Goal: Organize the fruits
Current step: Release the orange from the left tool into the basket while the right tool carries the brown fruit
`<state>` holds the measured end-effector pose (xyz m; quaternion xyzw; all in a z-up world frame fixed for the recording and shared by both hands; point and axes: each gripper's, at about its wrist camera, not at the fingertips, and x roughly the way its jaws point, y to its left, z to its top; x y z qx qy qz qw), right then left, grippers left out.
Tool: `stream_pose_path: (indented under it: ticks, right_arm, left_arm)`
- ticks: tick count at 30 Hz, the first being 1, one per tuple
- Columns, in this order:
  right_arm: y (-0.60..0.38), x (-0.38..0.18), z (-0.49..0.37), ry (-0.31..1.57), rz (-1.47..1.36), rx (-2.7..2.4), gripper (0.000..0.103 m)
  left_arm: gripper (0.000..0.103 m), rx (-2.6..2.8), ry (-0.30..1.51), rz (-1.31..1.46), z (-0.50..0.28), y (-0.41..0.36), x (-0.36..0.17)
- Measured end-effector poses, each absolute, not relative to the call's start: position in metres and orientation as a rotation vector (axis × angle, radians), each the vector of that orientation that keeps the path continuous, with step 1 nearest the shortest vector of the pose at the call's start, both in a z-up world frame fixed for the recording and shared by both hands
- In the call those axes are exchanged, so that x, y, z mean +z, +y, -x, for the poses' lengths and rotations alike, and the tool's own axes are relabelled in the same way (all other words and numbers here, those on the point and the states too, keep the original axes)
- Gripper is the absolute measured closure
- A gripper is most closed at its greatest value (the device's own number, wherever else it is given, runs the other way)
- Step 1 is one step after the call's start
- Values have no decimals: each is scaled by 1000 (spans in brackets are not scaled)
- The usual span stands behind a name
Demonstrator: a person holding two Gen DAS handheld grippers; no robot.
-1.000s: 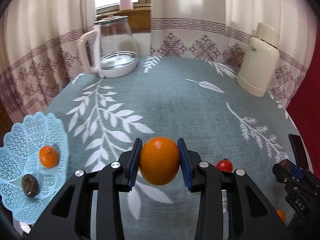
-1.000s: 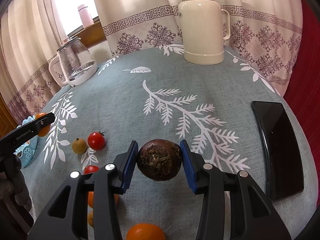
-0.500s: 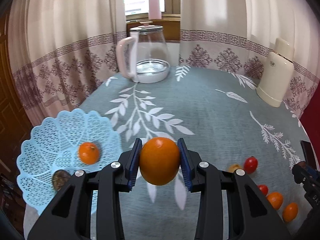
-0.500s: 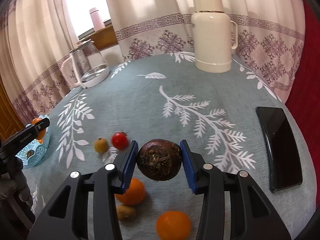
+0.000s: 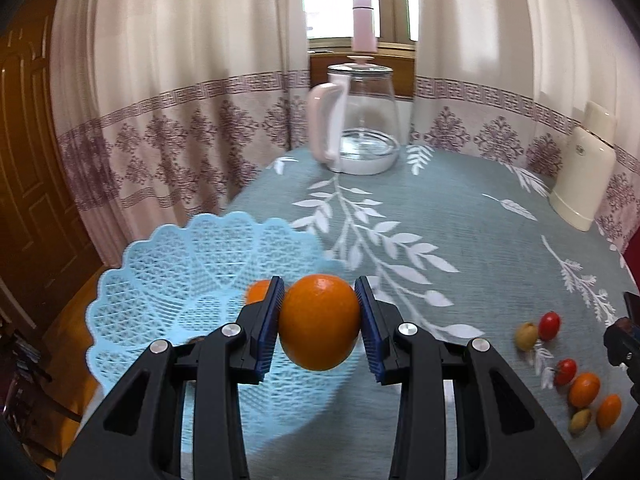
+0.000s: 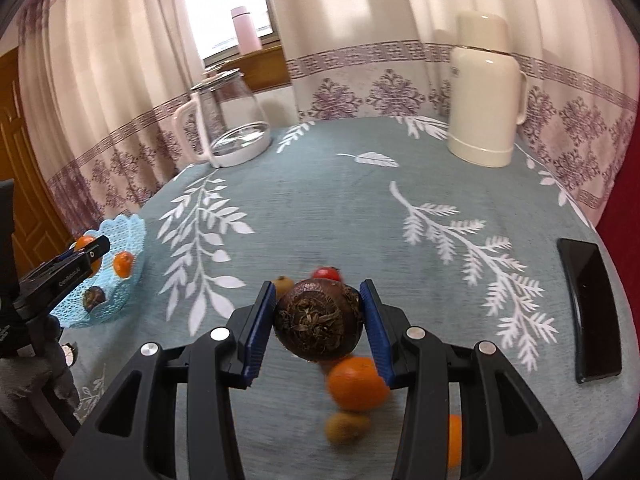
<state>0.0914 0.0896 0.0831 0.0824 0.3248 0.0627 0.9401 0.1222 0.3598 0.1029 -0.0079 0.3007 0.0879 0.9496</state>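
Observation:
My left gripper point(image 5: 319, 322) is shut on an orange point(image 5: 319, 320), held above the near right part of a light blue lattice basket point(image 5: 172, 264) at the table's left edge. A small orange point(image 5: 258, 291) lies in the basket, half hidden by a finger. My right gripper point(image 6: 319, 320) is shut on a dark brown rough fruit point(image 6: 318, 322), held above the fruits on the cloth. In the right wrist view the basket point(image 6: 134, 236) holds a small orange point(image 6: 122, 264) and a dark fruit point(image 6: 94, 298), with the left gripper point(image 6: 86, 254) over it.
Cherry tomatoes point(image 5: 550, 325), small oranges point(image 5: 584, 389) and yellowish fruits point(image 5: 526, 336) lie on the teal leaf-print cloth point(image 6: 340, 216). A glass kettle point(image 5: 358, 120) and a cream thermos point(image 6: 484, 92) stand at the back. A black phone point(image 6: 590, 310) lies at the right edge.
My left gripper has carried the orange leftward, to over the basket. My right gripper has lifted and pulled back with the brown fruit, so more fruits show beneath it.

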Motion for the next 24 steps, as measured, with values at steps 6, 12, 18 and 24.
stream_pose_path:
  ticks: [6, 12, 18, 24]
  right_arm:
    - [115, 87, -92, 663, -144, 163, 59]
    - [141, 88, -95, 672, -115, 197, 59]
    - [164, 90, -96, 675, -81, 228, 59]
    - [185, 95, -98, 674, -49, 258, 59]
  left_arm:
    - [65, 221, 611, 40, -118, 391, 100]
    - [65, 251, 613, 60, -115, 415, 97]
    - [65, 266, 615, 77, -114, 430, 93]
    - [65, 274, 619, 87, -113, 441, 90]
